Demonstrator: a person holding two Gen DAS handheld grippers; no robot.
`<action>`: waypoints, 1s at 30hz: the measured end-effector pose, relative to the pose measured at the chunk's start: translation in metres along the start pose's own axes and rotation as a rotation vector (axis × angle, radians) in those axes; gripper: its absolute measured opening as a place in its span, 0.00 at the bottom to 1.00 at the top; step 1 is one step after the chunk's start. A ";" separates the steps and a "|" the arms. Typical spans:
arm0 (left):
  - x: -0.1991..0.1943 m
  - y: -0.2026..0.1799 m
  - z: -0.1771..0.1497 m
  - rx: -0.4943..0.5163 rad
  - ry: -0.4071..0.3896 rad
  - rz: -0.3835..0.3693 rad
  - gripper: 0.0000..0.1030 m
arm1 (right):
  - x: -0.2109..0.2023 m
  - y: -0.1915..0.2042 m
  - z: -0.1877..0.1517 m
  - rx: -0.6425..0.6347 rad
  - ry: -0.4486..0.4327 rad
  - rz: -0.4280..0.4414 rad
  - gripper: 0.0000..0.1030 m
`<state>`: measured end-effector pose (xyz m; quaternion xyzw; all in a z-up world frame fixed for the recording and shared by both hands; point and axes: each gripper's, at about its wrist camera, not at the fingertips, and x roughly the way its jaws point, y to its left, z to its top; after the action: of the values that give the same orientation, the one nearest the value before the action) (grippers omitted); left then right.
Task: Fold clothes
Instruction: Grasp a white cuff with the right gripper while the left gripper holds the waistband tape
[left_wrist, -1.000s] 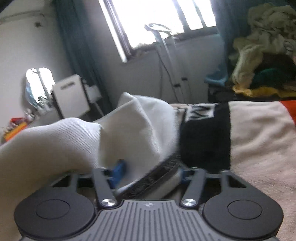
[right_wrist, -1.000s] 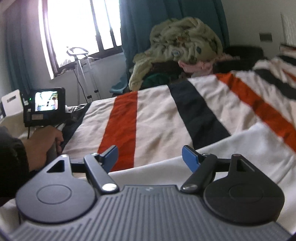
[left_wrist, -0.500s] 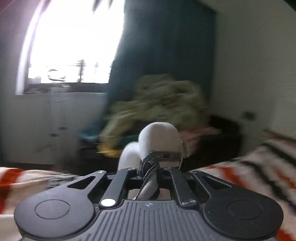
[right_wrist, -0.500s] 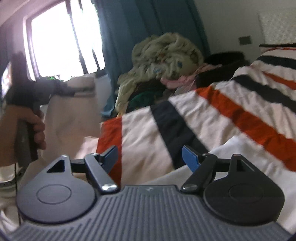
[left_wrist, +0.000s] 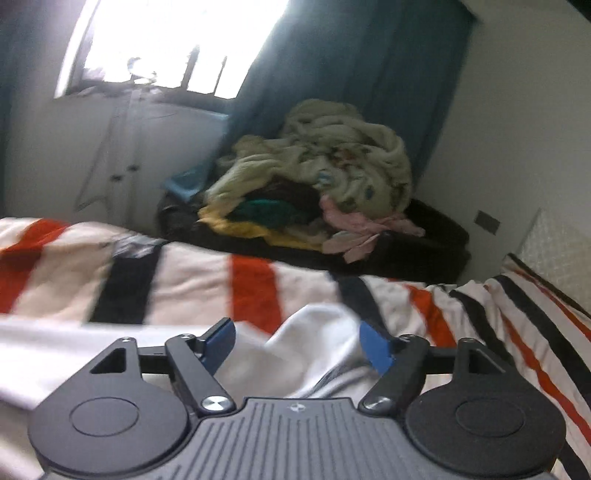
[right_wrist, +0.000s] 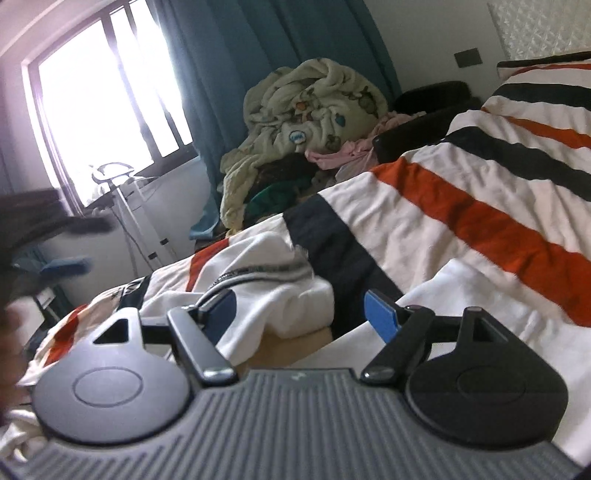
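Observation:
A white garment (left_wrist: 314, 343) with a dark patterned collar band lies on the striped bed. In the left wrist view my left gripper (left_wrist: 297, 341) is open, with a raised fold of the white cloth between its blue pads, not pinched. In the right wrist view the garment (right_wrist: 266, 291) is bunched with its collar band (right_wrist: 258, 273) on top, just ahead of my right gripper (right_wrist: 301, 312), which is open and empty. A blurred dark shape (right_wrist: 44, 221) at the left edge is the other hand-held gripper.
The bed cover (right_wrist: 461, 206) has orange, black and cream stripes. A pile of clothes and a pale blanket (left_wrist: 325, 173) sits on a dark seat beyond the bed. Teal curtains (left_wrist: 351, 74), a bright window and a white stand (right_wrist: 122, 177) are behind.
My left gripper was shut on the garment's collar and held it up; it has swung over the bed, let go and opened. The garment now lies bunched ahead of the right gripper.

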<state>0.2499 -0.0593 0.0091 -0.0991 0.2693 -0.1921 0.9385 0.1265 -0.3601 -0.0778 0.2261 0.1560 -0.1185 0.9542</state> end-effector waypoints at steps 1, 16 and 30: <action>-0.024 0.016 -0.007 -0.021 0.009 0.026 0.79 | -0.001 0.000 0.000 0.003 0.005 0.005 0.77; -0.131 0.235 -0.087 -0.649 0.099 0.107 0.86 | 0.016 -0.015 0.000 0.411 0.346 0.243 0.78; -0.102 0.319 -0.110 -0.986 -0.059 0.070 0.55 | 0.149 -0.037 -0.011 0.708 0.406 0.231 0.76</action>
<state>0.2086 0.2631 -0.1280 -0.5277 0.3044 -0.0074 0.7929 0.2505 -0.4108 -0.1540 0.5746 0.2641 -0.0102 0.7746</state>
